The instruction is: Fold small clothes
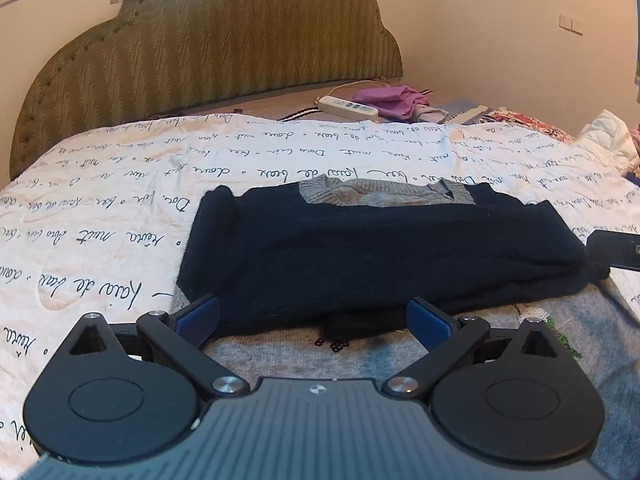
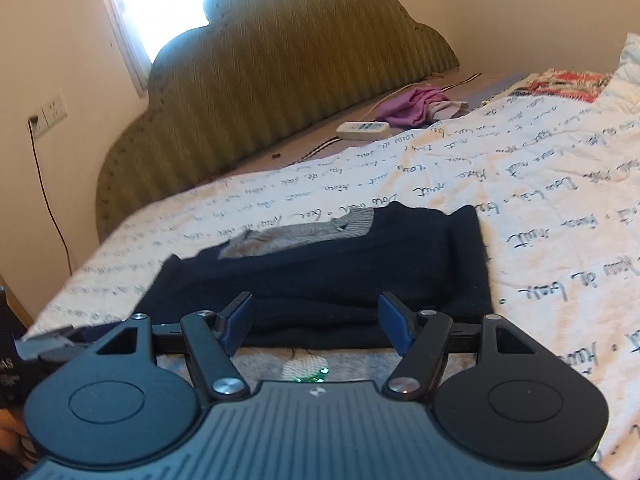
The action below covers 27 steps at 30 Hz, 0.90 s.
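Observation:
A small dark navy sweater with a grey knit collar lies partly folded on the white quilt with black script. Its grey front with embroidery shows below the navy part. My left gripper is open and empty, its blue pads at the sweater's near edge. In the right wrist view the same sweater lies ahead. My right gripper is open and empty at the near edge, above the grey part. The right gripper's tip also shows at the right edge of the left wrist view.
A green padded headboard stands at the far end. A white power strip and purple clothes lie near it. Patterned bedding is piled at the far right. A wall socket with a cable is on the left.

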{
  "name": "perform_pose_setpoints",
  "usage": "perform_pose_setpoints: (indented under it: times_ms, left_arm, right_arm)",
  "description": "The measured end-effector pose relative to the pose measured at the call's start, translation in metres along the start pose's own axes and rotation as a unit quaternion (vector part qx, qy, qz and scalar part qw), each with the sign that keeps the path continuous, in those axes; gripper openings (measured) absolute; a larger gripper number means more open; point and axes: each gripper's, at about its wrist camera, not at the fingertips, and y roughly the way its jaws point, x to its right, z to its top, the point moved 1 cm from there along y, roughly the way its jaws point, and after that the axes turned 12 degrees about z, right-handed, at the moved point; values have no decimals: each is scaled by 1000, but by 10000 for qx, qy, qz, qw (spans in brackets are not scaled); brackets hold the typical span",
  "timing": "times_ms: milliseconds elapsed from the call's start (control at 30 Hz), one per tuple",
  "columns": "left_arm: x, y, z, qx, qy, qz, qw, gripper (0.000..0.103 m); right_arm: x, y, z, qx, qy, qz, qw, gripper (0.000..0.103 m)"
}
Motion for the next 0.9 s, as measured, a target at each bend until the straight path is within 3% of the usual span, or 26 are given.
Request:
perform_pose_setpoints:
  times_ms: [167, 333, 467, 633, 700, 767, 900]
  left_arm:
    - [-2, 0, 2, -66, -48, -9, 10000, 101]
    - [-5, -16, 9, 95, -182, -217, 9996, 102]
    - [-2, -30, -1, 48, -251, -173, 9995, 102]
    - [6, -43, -33, 85, 19, 82, 9999, 103]
    - [12, -43, -45, -112, 223, 335, 9991, 102]
    - [13, -49, -51, -270, 214, 251, 9991, 102]
    - [12, -75, -60, -194, 219, 259, 9992, 103]
  right_arm:
    - [-1, 2, 0, 20, 217, 154, 9996, 68]
    - [-8, 2, 0, -212, 93, -96, 9997, 72]
    - [-15, 2, -5, -320, -31, -289, 9991, 72]
    - [-24, 2, -29, -579, -344, -951, 9932, 81]
    - [-27, 0, -42, -609, -382, -1116, 9912, 84]
    - [-31, -3, -55, -722, -284, -1244, 9892, 85]
    - [-47, -19, -81, -763, -429, -1278, 9879, 89]
